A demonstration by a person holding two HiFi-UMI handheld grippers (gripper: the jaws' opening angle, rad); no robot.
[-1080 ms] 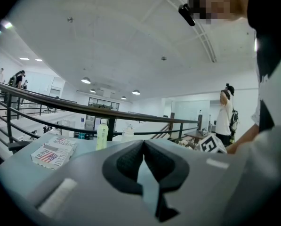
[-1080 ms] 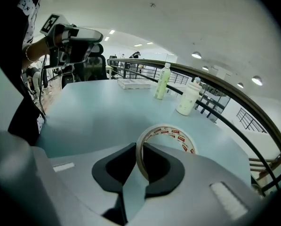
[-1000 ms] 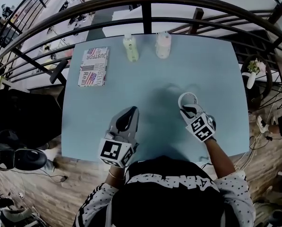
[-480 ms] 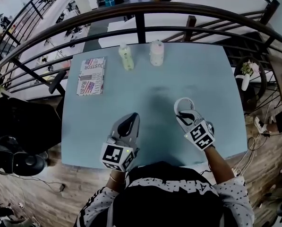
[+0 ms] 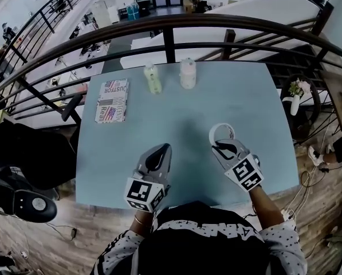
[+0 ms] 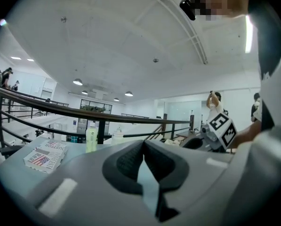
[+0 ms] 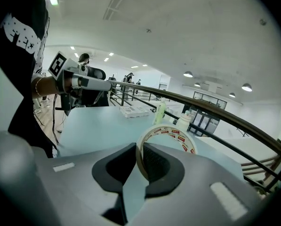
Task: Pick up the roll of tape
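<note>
We begin with the dark railing (image 5: 171, 24), which curves round beyond the far edge of the table (image 5: 188, 113) and, we judge, simply fences the landing where the table stands. The pale blue tabletop is mostly bare, which leaves free working room on its near half. Over the table's near left part the left gripper (image 5: 158, 152) hovers with its jaws brought together on nothing. We take it to be parked aside, since the job needs only one tool. Over the table's near right part the right gripper (image 5: 223, 148) is clamped on the roll of tape (image 7: 169, 130). It pinches the ring's wall, one jaw inside the hole and one outside, so the roll stands on edge and cannot slip round. The roll looks clear of the tabletop, so we judge the pick-up all but done. Near the table's far left corner a flag-printed pack (image 5: 111, 100) lies flat, well apart from the work. At the middle of the table's far edge a pale green bottle (image 5: 153, 79) and a white bottle (image 5: 187, 73) stand upright, near each other and likewise out of the way. We count one railing, one table, two grippers, one pack, two bottles and one roll of tape.
</note>
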